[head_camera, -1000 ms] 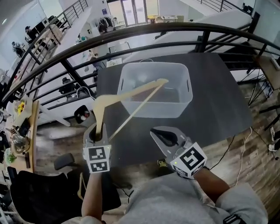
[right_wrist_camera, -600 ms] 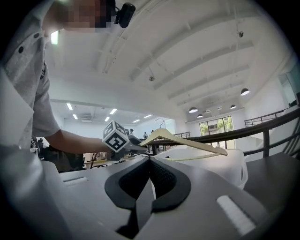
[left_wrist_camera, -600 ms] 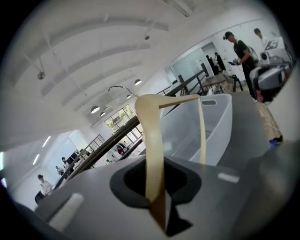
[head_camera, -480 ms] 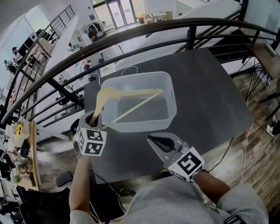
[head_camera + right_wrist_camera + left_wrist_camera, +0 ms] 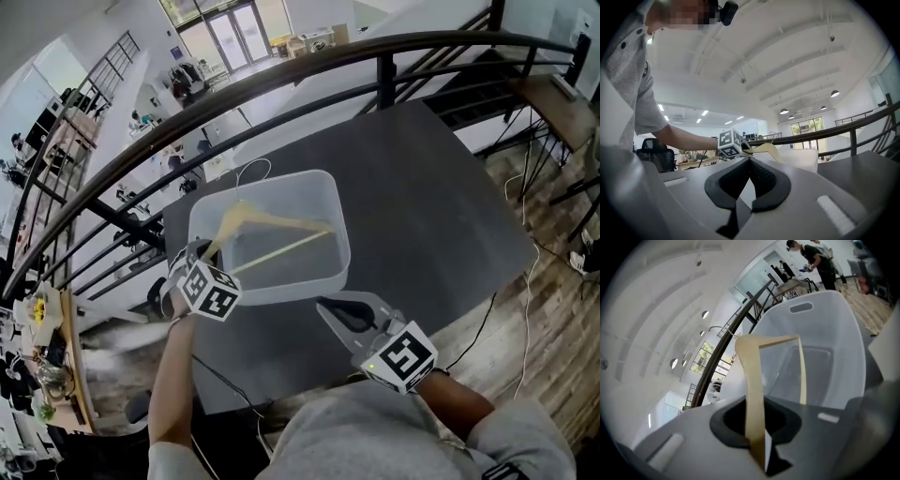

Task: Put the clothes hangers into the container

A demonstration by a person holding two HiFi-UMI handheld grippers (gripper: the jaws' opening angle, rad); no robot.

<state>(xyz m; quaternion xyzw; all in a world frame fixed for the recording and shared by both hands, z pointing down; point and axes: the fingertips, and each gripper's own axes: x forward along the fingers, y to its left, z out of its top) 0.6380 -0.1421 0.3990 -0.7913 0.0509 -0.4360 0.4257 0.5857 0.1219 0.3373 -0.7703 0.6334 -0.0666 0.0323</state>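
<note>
Nearest me, my right tongs [image 5: 339, 306] hover over the near part of the dark grey surface [image 5: 422, 206]. They are pressed together on nothing and stand apart from the tub. To their left and a little farther off, my left tongs [image 5: 199, 257] are closed narrowly on the end of one arm of the pale wooden clothes hanger with a wire hook [image 5: 281, 223].

The hanger lies slantwise inside the translucent white plastic container [image 5: 281, 289]. Its crossbar is low in the tub, and its hook stands up by the far left rim.

- **Hook catching:** if I let go at this tilt, I judge the hook could snag on the far left rim and leave the hanger propped half out.
- **Hanger swinging:** I hold only the tip of one arm, so the hanger may pivot in the pads.
- **Tub sliding:** the tub looks light and nothing steadies it, so a push from the hanger might slide it toward the railing side.

By my count there is one hanger, one container, one surface and two tongs. I see no other hanger anywhere on the surface.
</note>
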